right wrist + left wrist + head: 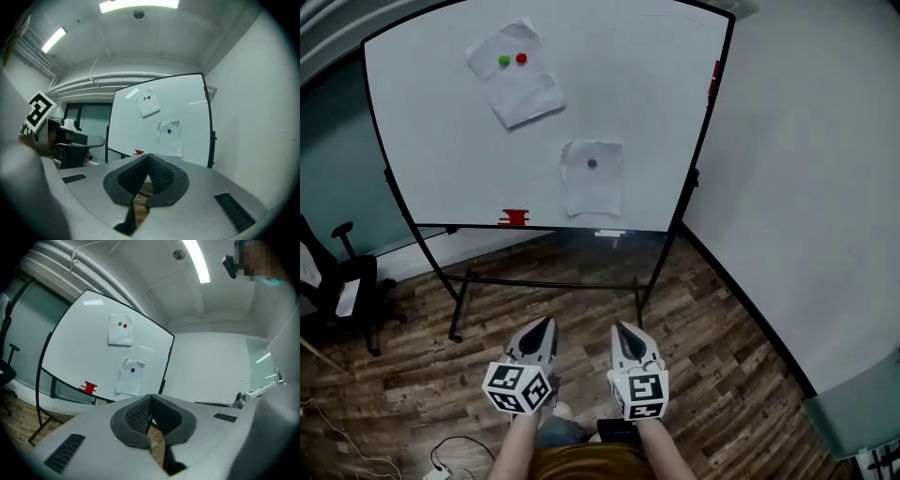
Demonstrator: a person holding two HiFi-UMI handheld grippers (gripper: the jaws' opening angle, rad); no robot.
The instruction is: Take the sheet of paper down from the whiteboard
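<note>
A whiteboard on a black rolling stand faces me. Two crumpled paper sheets hang on it. The upper sheet is pinned by a green magnet and a red magnet. The lower sheet is pinned by one blue magnet. Both grippers are held low, well short of the board and pointing toward it. My left gripper is shut and empty, and so is my right gripper. The sheets also show in the left gripper view, upper sheet and lower sheet, and in the right gripper view, lower sheet.
A red eraser sits on the board's tray. A black office chair stands at the left. Cables lie on the wooden floor near my feet. A white wall runs along the right side.
</note>
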